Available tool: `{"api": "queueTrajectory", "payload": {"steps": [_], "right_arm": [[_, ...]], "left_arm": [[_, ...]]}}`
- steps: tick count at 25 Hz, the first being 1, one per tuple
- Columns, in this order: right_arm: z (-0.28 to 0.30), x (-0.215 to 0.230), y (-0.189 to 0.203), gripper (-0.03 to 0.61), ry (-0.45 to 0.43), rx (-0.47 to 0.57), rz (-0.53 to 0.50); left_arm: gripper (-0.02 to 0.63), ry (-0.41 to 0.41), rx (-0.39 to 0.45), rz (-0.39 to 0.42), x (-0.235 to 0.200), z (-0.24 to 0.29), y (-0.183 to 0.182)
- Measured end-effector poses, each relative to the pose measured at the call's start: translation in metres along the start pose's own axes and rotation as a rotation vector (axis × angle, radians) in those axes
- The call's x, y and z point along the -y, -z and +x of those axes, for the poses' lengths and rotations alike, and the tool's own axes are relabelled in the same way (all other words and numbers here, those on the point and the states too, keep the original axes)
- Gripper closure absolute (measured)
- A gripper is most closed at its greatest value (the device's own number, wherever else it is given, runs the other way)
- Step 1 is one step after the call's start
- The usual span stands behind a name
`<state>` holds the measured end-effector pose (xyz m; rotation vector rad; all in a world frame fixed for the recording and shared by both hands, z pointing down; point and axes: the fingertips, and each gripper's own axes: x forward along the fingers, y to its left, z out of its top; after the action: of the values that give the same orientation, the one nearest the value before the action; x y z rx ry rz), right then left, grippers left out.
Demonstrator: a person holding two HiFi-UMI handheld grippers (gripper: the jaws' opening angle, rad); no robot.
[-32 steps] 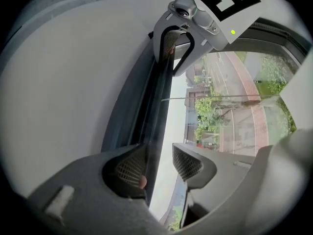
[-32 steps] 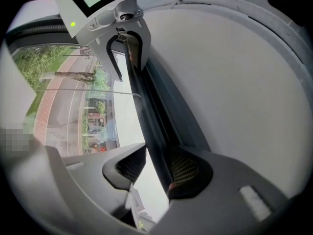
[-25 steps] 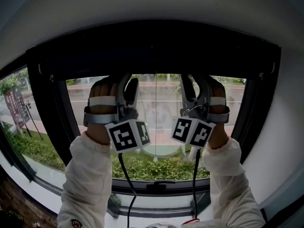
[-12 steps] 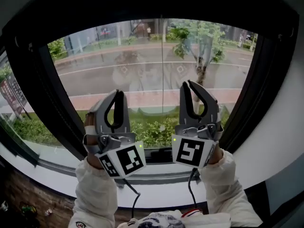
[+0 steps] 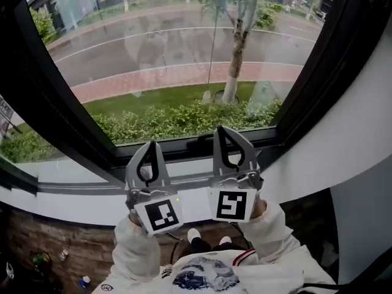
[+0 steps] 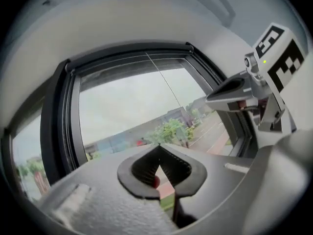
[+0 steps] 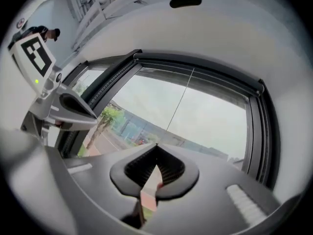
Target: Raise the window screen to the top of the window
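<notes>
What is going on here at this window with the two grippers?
A person stands at the window, a two-jaw gripper in each hand. The left gripper and the right gripper are both shut on nothing, side by side before the window's lower frame. The glass is uncovered; the street shows plainly.

Daylit window, dim interior, fisheye edges
</notes>
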<state>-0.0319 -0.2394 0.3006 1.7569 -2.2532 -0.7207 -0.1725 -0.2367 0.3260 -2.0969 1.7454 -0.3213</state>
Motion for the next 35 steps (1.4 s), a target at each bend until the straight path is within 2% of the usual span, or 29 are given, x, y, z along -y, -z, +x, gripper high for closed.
{"api": "queueTrajectory", "payload": {"steps": [3,5,7,9,14,21,24,30,35], "right_arm": [[-0.046,-0.033,0.023,0.572,-0.116,-0.050,0.185],[-0.080,-0.051,0.027,0.574,-0.229,-0.043,0.318],[-0.117,-0.063,0.035,0.574,-0.305,-0.072,0.368],[-0.154,-0.067,0.045,0.574,-0.330,-0.105,0.396],[-0.260,-0.054,0.073,0.574,-0.315,-0.127,0.536],[-0.403,-0.028,0.098,0.574,-0.270,-0.171,0.572],[-0.438,-0.023,0.097,0.574,-0.262,-0.211,0.564],[-0.478,-0.013,0.081,0.574,-0.204,-0.213,0.520],[-0.499,-0.028,0.077,0.574,-0.188,-0.249,0.537]], "left_arm": [[0.609,0.114,-0.091,-0.286,0.046,-0.047,0.041],[0.609,0.174,-0.152,-0.377,0.074,-0.079,0.057],[0.609,0.187,-0.189,-0.363,0.095,-0.109,0.064],[0.609,0.173,-0.194,-0.327,0.112,-0.140,0.060],[0.609,0.147,-0.193,-0.291,0.160,-0.222,0.037],[0.609,0.115,-0.213,-0.272,0.239,-0.344,-0.005],[0.609,0.134,-0.203,-0.267,0.253,-0.374,-0.025],[0.609,0.148,-0.149,-0.251,0.260,-0.400,-0.041],[0.609,0.166,-0.124,-0.206,0.259,-0.425,-0.047]]}}
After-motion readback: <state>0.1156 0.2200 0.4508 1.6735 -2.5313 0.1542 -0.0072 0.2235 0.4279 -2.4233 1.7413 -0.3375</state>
